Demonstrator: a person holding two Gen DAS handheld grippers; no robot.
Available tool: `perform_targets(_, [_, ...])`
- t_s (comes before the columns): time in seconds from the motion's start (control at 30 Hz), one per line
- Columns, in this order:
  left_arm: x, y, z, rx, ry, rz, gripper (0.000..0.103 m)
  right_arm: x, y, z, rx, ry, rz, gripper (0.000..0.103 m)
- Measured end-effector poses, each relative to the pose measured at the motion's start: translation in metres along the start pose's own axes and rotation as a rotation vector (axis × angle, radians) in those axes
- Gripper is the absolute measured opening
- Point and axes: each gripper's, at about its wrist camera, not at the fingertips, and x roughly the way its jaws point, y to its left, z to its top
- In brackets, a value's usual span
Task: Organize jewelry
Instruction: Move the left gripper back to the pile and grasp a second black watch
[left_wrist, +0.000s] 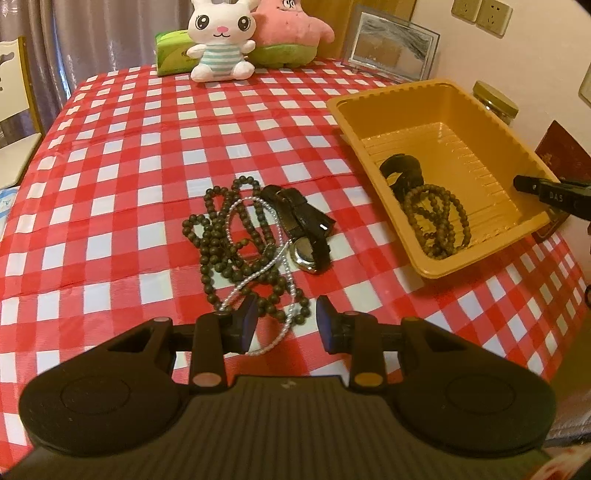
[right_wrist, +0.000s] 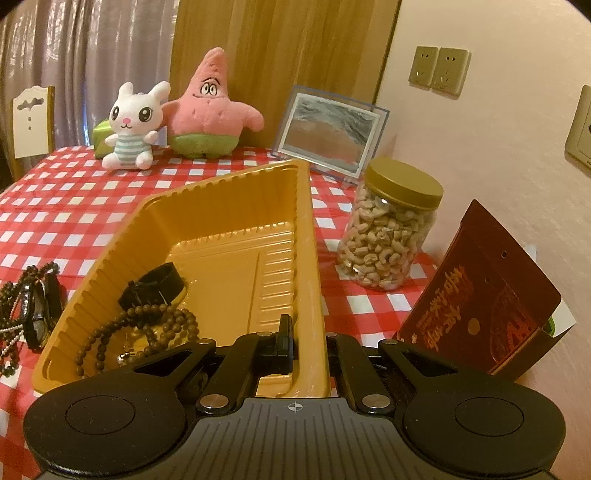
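Left wrist view: left gripper (left_wrist: 284, 317) hovered, jaws partly open and empty, over tangled beads (left_wrist: 236, 236); right gripper (right_wrist: 308, 343) clamped the tray (right_wrist: 110, 266) rim.

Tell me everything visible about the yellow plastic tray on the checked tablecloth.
The yellow plastic tray is a deep rectangular container with ribbed walls, a flat rim and a ridged floor. It sits upright on the red-and-white checked tablecloth, near the table's right edge. Inside, at one end, lie a black strap watch and a brown wooden bead bracelet; the rest of its floor is bare. The right gripper is shut on the tray's wall, one finger inside and one outside.
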Motion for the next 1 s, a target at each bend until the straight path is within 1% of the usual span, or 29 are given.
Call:
perform_targets(0.13, [0.005, -0.008, 0.007, -0.013, -0.016, 0.013, 0.031, 0.002, -0.001, 0.002, -0.016, 0.001, 0.013, 0.004])
perform_targets(0.27, [0.010, -0.016, 0.016, -0.065, -0.034, 0.022, 0.031, 0.004, -0.001, 0.006, -0.029, 0.004, 0.034, 0.004])
perform_targets(0.53, [0.034, -0.026, 0.030, -0.120, -0.034, 0.052, 0.031, 0.006, -0.004, 0.009, -0.050, -0.005, 0.058, 0.004])
perform_targets(0.8, [0.051, -0.031, 0.041, -0.111, -0.037, 0.085, 0.031, 0.006, -0.006, 0.007, -0.046, -0.009, 0.071, 0.004])
perform_targets(1.0, [0.056, -0.027, 0.043, -0.118, -0.037, 0.097, 0.031, 0.008, -0.004, 0.008, -0.047, -0.028, 0.060, 0.003])
